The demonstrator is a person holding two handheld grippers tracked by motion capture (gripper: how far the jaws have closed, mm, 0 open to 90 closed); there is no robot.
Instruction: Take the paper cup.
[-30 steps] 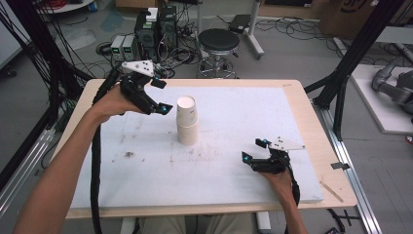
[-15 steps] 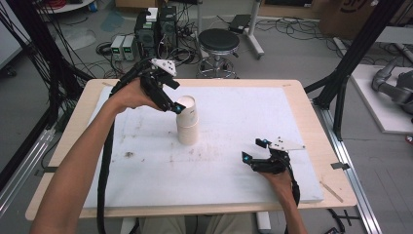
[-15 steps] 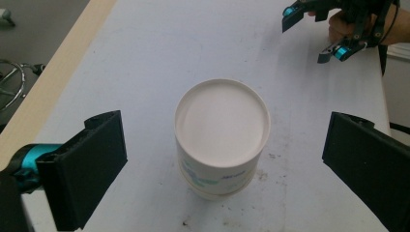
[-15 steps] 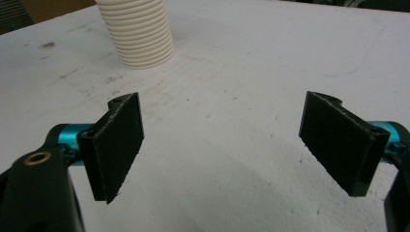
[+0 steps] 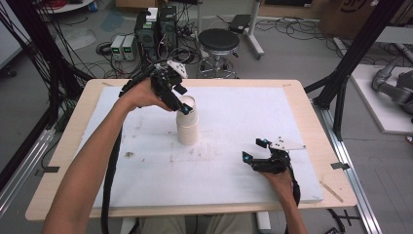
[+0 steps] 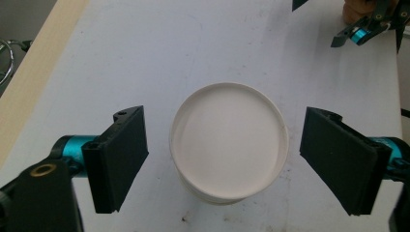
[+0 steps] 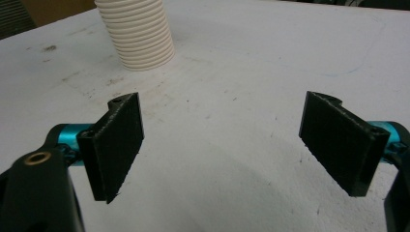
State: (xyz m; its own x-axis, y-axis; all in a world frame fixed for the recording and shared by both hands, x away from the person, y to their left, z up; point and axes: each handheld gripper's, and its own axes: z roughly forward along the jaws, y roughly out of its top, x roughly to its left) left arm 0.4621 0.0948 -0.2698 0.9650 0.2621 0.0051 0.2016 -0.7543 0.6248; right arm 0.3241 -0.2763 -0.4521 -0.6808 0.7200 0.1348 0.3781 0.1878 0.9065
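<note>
The high view looks forward and down from above the person's side, taking in the whole desk [image 5: 63,161] and the floor behind it. The left gripper view hangs close above the stack of white paper cups [image 6: 228,142], facing straight down into its mouth, with the right gripper [image 6: 372,24] at its top right corner. The right gripper view sits low near the desk surface, looking level across it toward that same stack, which all three views share.

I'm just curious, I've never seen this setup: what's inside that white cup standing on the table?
The left gripper view looks straight down into the white cup: plain white inside, nothing in it. Ribs on its outside suggest several nested cups. What lies under it is covered.
</note>
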